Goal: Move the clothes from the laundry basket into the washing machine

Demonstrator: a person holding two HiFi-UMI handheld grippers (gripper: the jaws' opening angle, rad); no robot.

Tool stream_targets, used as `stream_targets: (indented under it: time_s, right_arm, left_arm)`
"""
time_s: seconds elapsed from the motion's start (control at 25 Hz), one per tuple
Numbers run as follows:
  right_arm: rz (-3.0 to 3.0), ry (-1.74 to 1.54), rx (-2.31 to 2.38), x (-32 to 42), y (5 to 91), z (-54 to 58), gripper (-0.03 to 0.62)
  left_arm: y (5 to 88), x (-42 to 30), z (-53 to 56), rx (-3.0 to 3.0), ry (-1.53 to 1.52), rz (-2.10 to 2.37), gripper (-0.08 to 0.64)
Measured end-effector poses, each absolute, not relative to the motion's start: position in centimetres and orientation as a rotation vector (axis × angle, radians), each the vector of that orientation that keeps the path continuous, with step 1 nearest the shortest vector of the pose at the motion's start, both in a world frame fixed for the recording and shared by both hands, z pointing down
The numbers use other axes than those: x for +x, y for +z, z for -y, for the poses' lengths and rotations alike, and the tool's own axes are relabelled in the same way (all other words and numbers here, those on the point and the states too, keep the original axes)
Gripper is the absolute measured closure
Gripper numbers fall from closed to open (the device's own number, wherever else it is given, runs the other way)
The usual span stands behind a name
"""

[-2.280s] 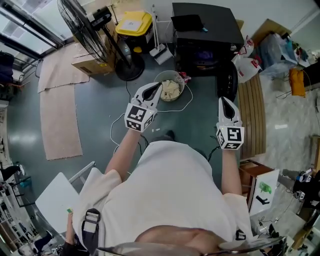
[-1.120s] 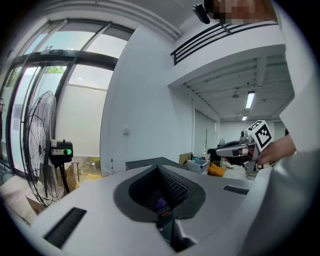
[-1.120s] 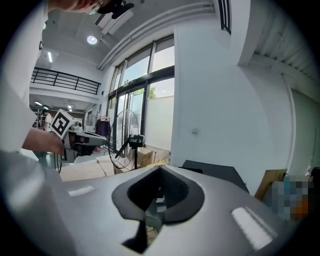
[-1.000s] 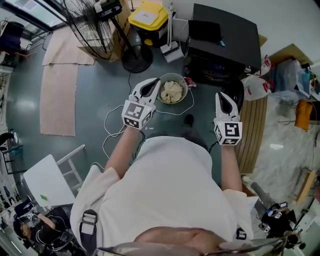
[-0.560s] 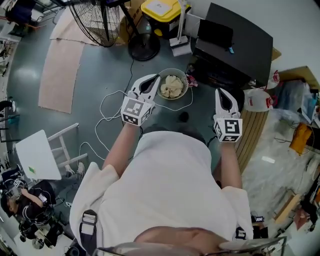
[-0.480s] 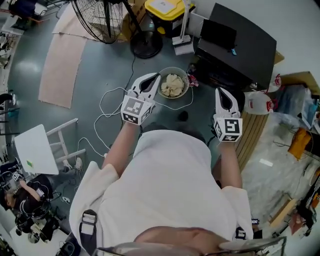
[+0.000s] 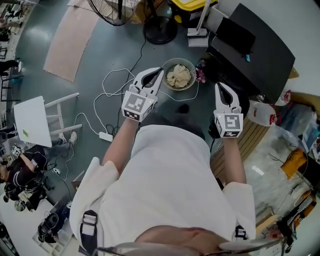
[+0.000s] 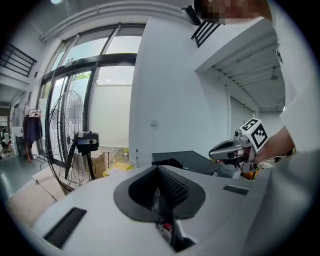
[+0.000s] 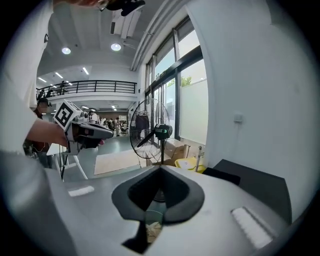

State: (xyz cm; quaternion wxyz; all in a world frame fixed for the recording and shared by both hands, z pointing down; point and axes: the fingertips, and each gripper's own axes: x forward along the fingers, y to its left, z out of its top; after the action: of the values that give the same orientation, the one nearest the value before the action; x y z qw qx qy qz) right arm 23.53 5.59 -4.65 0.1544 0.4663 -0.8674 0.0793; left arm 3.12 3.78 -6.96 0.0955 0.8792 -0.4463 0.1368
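This is a big workshop or lab hall. In the head view, a painted grey-green floor point(image 7: 30, 60) carries loose cables point(image 7: 111, 75), a power strip point(image 7: 105, 136) and a cardboard sheet point(image 7: 70, 42) at upper left. The gripper views show a tall standing fan point(image 8: 64, 142), floor-to-ceiling windows point(image 8: 107, 100) and a railed upper gallery point(image 9: 87, 86).

The head view swings round: the fan point(image 7: 114, 7) slips almost out past the top edge, the white chair point(image 7: 31, 120) climbs to mid-left, and a white power strip point(image 7: 106, 136) appears on the floor. The laundry basket point(image 7: 179, 60) and washing machine point(image 7: 260, 47) shift rightward.
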Motion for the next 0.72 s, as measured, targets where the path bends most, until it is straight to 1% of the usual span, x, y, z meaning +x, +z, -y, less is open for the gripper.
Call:
stream_targets:
  time_s: [0.36, 0.72]
  right_arm:
    - [2.521, 0.245, 1.31, 20.1, -4.2, -4.1, 0.581]
    - [2.477, 0.26, 1.324, 16.7, -3.9, -2.6, 0.581]
  left_arm:
    - [-5.5, -0.1, -3.0, 2.544, 0.402, 1.358, 0.554]
    - [-3.9, -3.2, -1.2, 2.54, 0.395, 1.295, 0.554]
